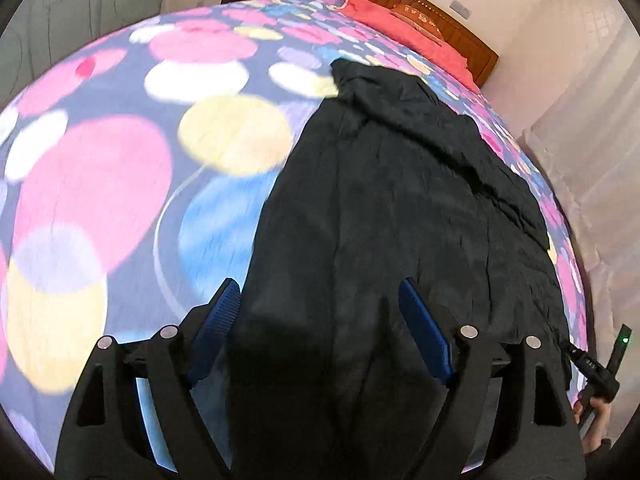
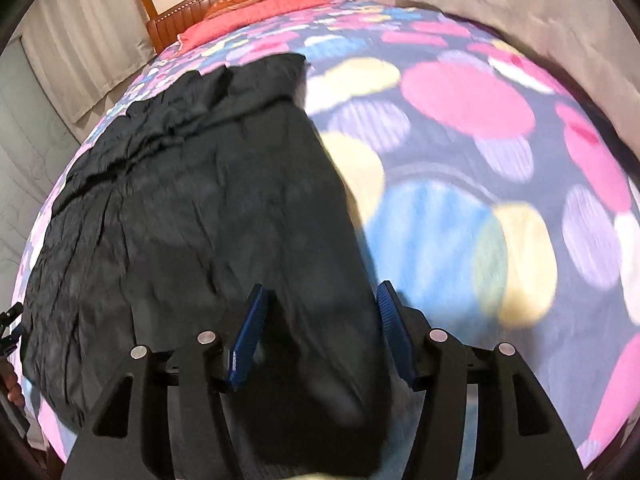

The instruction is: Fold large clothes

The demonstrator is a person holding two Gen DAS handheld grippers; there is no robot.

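Lying spread on the bed is a large black garment (image 1: 400,208), stretched lengthwise toward the wooden headboard (image 1: 404,4) and wrinkled along its far edge. It rests on a bedspread (image 1: 100,168) printed with pink, yellow, blue and white circles. A red pillow (image 1: 396,28) sits against the headboard.

Left gripper (image 1: 320,300): jaws spread wide, blue pads on either side of the garment's near end; cloth runs between them, but contact with the pads cannot be judged. Nothing pinched.

Right gripper (image 2: 320,300): jaws likewise apart, straddling a narrower near portion of the black fabric (image 2: 192,208); not closed on it.

Both views are motion-blurred. Pale curtains (image 2: 80,40) hang beside the bed. Part of the other handheld unit shows at the edge of each view.
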